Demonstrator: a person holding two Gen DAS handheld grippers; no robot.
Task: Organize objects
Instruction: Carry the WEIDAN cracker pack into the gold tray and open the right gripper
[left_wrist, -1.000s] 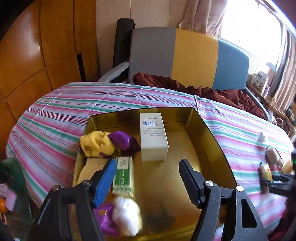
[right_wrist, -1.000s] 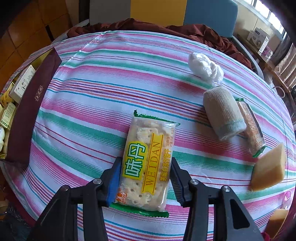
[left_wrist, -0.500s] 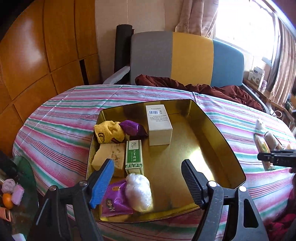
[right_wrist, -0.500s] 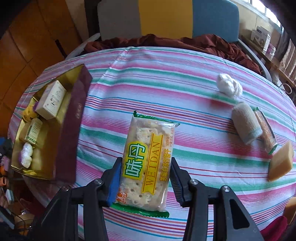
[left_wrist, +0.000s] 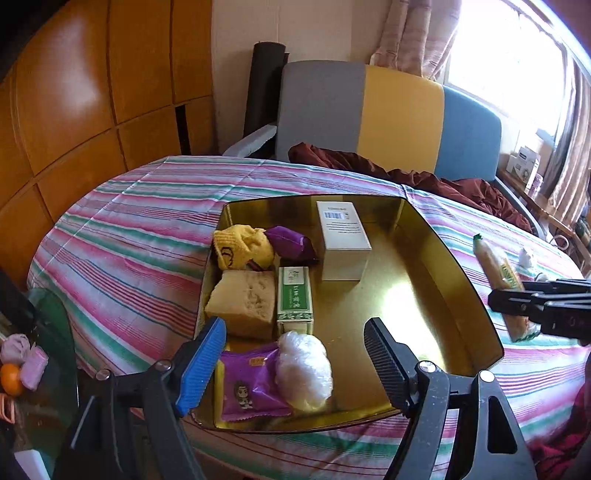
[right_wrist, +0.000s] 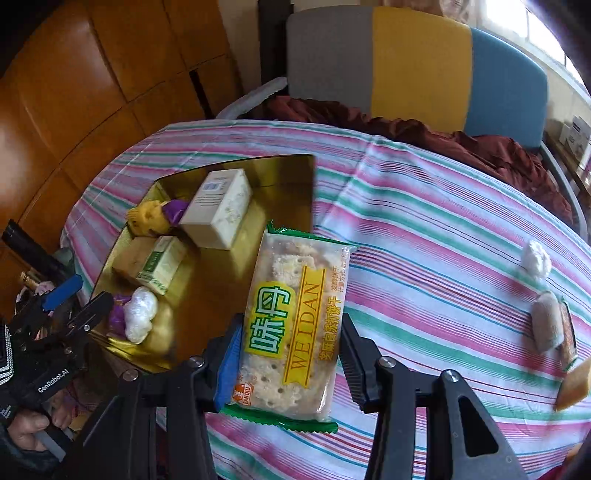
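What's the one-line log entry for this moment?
right gripper: shut on cracker packet, beside gold tray | left gripper: open, empty, over tray's near edge | packet not yet in tray

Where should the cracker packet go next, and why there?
Probably a bit further left and down into the bare right half of the gold tray. The right gripper holds the cracker packet at the tray's edge, the tray's left side is full of packets and boxes, and the left gripper is open.
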